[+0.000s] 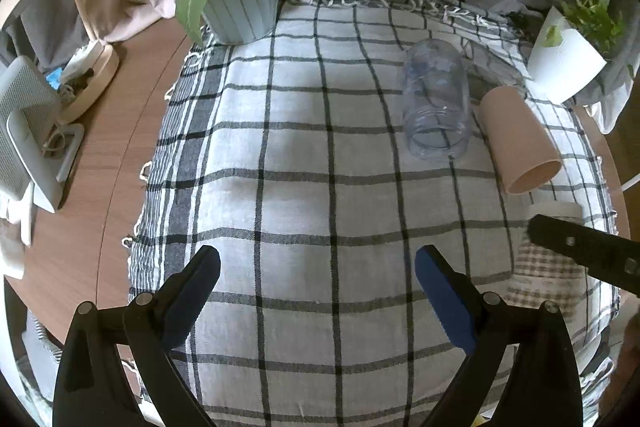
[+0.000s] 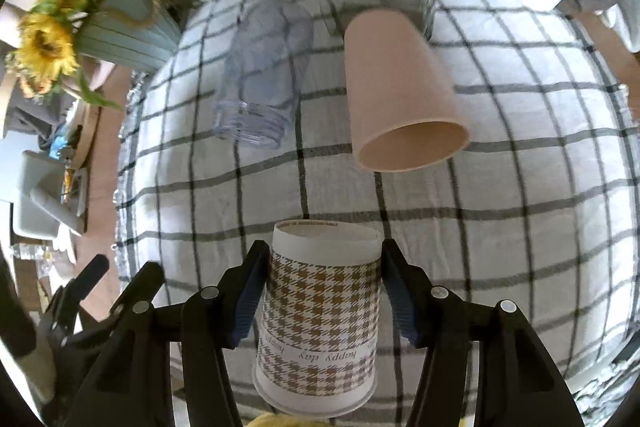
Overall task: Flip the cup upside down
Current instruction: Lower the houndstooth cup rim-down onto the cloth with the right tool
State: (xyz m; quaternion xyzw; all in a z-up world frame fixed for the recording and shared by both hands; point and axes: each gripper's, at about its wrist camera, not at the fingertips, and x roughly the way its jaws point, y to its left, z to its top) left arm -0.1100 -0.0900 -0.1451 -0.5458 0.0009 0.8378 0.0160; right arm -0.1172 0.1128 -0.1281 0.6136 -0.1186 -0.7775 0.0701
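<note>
Ahead: pink cup (image 2: pixel 400 87) & jar (image 2: pixel 264 75), both tipped.

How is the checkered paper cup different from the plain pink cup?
The white paper cup with brown houndstooth checks has a pattern and the words "happy day"; the plain pink paper cup has no print. The checkered cup sits between the fingers of the right hand-held gripper, base pointing away; the pink cup lies loose on its side on the black-and-white plaid cloth, with nothing gripping it. Both are tapered paper cups.
</note>
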